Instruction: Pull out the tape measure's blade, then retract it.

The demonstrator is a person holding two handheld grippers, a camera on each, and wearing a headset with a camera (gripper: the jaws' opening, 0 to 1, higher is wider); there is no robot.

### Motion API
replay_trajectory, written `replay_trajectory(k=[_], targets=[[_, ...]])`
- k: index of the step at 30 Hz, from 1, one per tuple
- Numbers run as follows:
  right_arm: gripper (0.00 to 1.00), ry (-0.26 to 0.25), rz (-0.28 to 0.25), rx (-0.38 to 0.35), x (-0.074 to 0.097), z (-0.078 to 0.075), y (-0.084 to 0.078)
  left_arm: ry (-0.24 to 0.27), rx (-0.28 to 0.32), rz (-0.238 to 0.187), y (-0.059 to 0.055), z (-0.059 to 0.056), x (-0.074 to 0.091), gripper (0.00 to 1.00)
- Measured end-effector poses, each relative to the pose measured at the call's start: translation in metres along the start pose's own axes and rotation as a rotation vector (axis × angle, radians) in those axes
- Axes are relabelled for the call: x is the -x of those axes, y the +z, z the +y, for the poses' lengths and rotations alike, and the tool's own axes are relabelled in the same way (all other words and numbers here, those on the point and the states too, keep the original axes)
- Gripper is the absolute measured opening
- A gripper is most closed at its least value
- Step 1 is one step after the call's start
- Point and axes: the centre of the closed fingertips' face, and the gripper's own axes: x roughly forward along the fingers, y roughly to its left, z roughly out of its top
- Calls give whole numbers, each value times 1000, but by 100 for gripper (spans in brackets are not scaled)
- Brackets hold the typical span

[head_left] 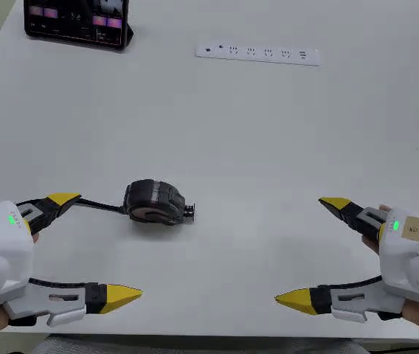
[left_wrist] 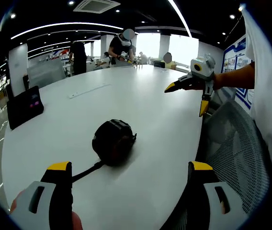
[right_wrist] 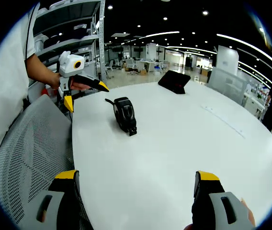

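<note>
A black tape measure (head_left: 154,202) lies on the white table (head_left: 217,133), its blade tip facing right and a black wrist strap (head_left: 99,206) trailing left. My left gripper (head_left: 100,246) stands open just left of it, with the far jaw's yellow tip over the strap's end. The same tape measure (left_wrist: 113,140) sits ahead between that gripper's (left_wrist: 131,168) jaws. My right gripper (head_left: 311,251) is open at the table's front right, well apart from the tape measure (right_wrist: 125,114), and its jaws (right_wrist: 134,178) hold nothing.
A white power strip (head_left: 257,53) lies at the back of the table. A dark tablet (head_left: 77,21) stands propped at the back left. A grey mesh chair (right_wrist: 28,158) is by the table's near edge. People stand at the table's far end (left_wrist: 121,45).
</note>
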Motion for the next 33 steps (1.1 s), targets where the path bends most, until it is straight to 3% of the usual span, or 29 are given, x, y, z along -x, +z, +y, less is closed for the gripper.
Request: replay_trajectory(k=[6, 29, 33], targets=[[99, 0, -1, -7, 1, 0, -1, -6, -18, 9, -2, -2, 0, 99], [99, 4, -5, -27, 3, 2, -3, -6, 10, 0, 0, 0, 2, 99], [99, 4, -7, -29, 3, 2, -3, -10, 3, 3, 0, -1, 2, 95]])
